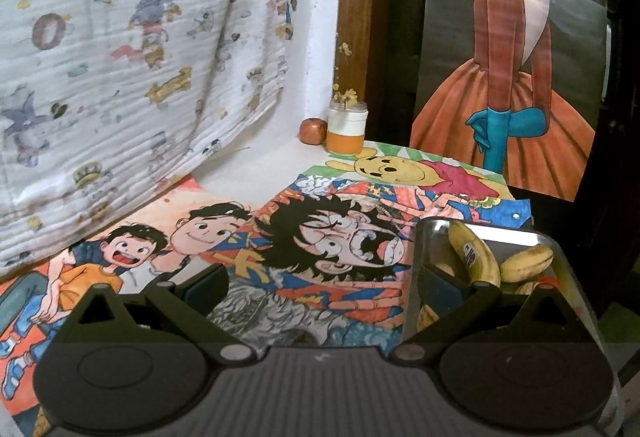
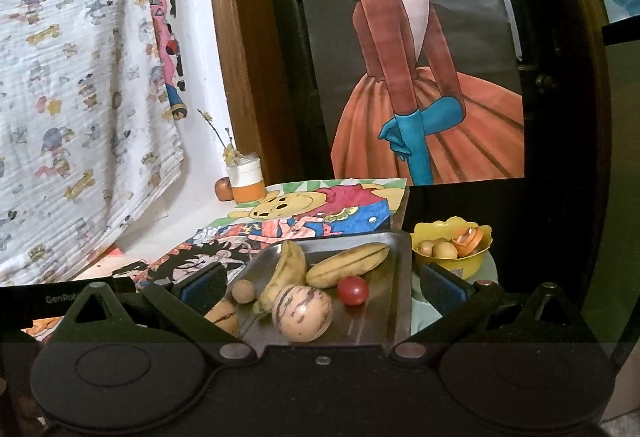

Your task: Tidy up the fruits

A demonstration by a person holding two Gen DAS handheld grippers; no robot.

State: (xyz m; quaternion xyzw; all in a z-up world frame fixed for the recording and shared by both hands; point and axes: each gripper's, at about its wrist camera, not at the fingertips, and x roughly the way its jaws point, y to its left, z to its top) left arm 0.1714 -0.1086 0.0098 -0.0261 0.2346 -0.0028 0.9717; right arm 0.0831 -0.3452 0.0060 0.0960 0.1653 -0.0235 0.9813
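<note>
With both claws spread and empty, I'd lower my right claw squarely over the melon, avoiding the tomato.

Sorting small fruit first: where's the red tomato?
Right wrist view: the tomato lies on the metal tray, right of the striped melon, below the starfruit.

Both my grippers idle, nothing clamped. Left gripper: jaws spread wide, blue pads facing each other across a clear gap, body roughly level and pointing forward. Right gripper: same pose, jaws fully apart, both fingertips in view, level, pointing forward. A dark edge of the left unit shows at my right gripper's left side.
</note>
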